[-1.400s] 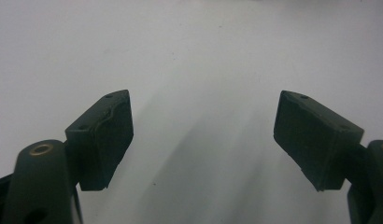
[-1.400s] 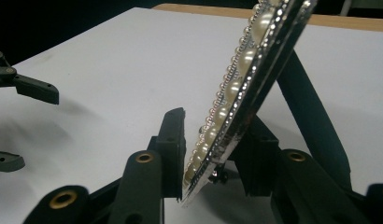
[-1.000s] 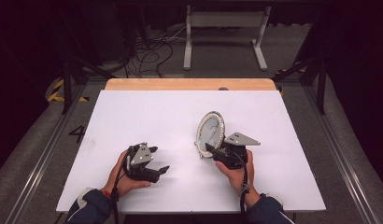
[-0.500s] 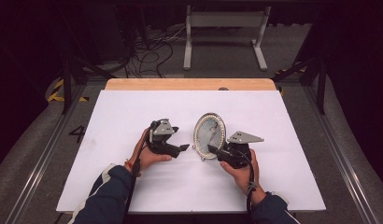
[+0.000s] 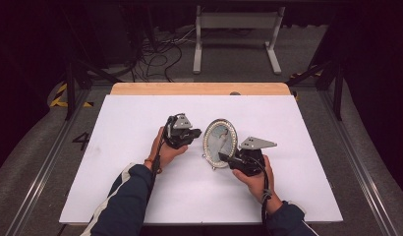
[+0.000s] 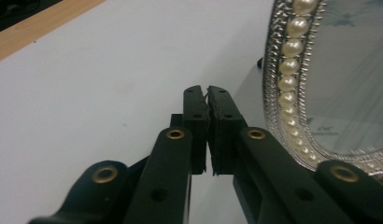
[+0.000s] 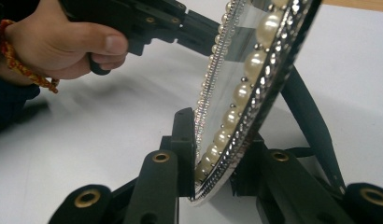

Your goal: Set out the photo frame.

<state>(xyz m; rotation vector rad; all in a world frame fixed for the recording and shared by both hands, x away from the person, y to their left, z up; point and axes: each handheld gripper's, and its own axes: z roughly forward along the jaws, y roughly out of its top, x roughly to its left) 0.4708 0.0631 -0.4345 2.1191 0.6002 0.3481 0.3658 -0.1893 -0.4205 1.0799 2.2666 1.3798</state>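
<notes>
An oval picture frame (image 5: pixel 220 141) with a pearl and silver rim stands tilted near the middle of the white table (image 5: pixel 140 196). My right gripper (image 5: pixel 225 159) is shut on its lower rim, and its jaws have just closed a little further. In the right gripper view the pads (image 7: pixel 185 140) squeeze the frame (image 7: pixel 255 65) from both sides, with its black easel leg (image 7: pixel 311 121) behind. My left gripper (image 5: pixel 197 132) sits just left of the frame, jaws shut with nothing between them. In the left gripper view it (image 6: pixel 208 91) lies beside the pearl rim (image 6: pixel 287 84), not touching it.
A wooden strip (image 5: pixel 199 88) runs along the table's far edge. Beyond it on the floor lie cables (image 5: pixel 155 49) and a white metal stand (image 5: pixel 234 29). Metal rails (image 5: pixel 47 162) run along both sides of the table.
My left hand has moved right and away from me, up to the frame's left edge, and its jaws have gone from open to shut. The right hand and frame have barely moved.
</notes>
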